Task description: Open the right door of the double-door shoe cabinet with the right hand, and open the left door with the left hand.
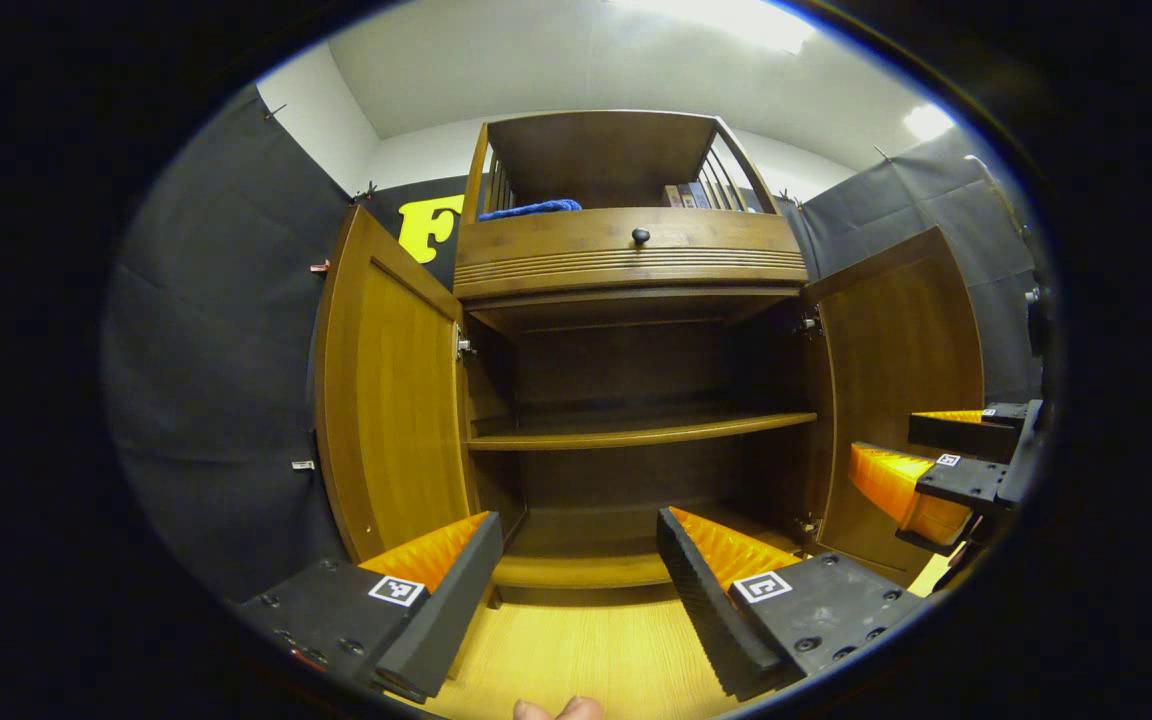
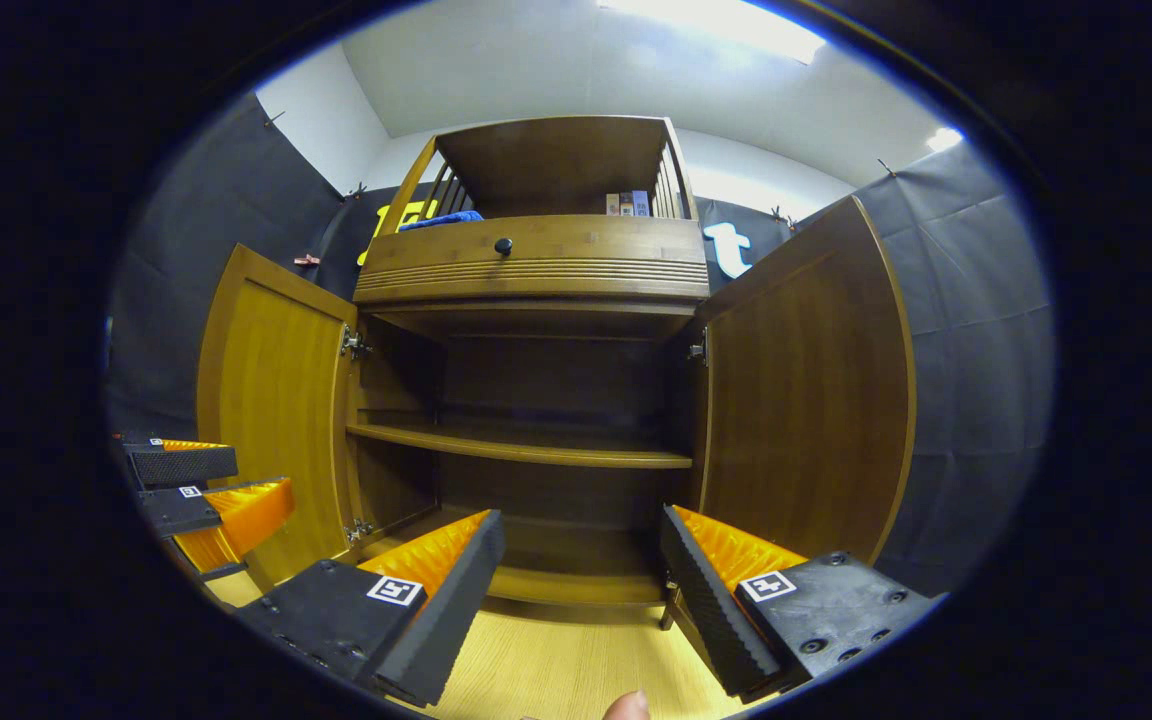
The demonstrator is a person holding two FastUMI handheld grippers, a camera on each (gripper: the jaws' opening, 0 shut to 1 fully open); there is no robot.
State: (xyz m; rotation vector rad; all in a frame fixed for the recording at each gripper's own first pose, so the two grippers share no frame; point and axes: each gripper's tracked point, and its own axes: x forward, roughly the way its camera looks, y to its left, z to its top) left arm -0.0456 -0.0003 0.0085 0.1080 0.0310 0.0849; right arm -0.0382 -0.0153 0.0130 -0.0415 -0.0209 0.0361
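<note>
Fingers (image 1: 436, 590) of both grippers spread, empty; shoe cabinet (image 1: 626, 260) with both doors wide open.

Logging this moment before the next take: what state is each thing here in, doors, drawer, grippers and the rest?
Left door: swung wide open.
Right door: swung wide open.
Drawer: shut.
Middle shelf: bare.
Blue cloth: lying on top of the cabinet.
Left gripper: open, holding nothing.
Right gripper: open, holding nothing.
</note>
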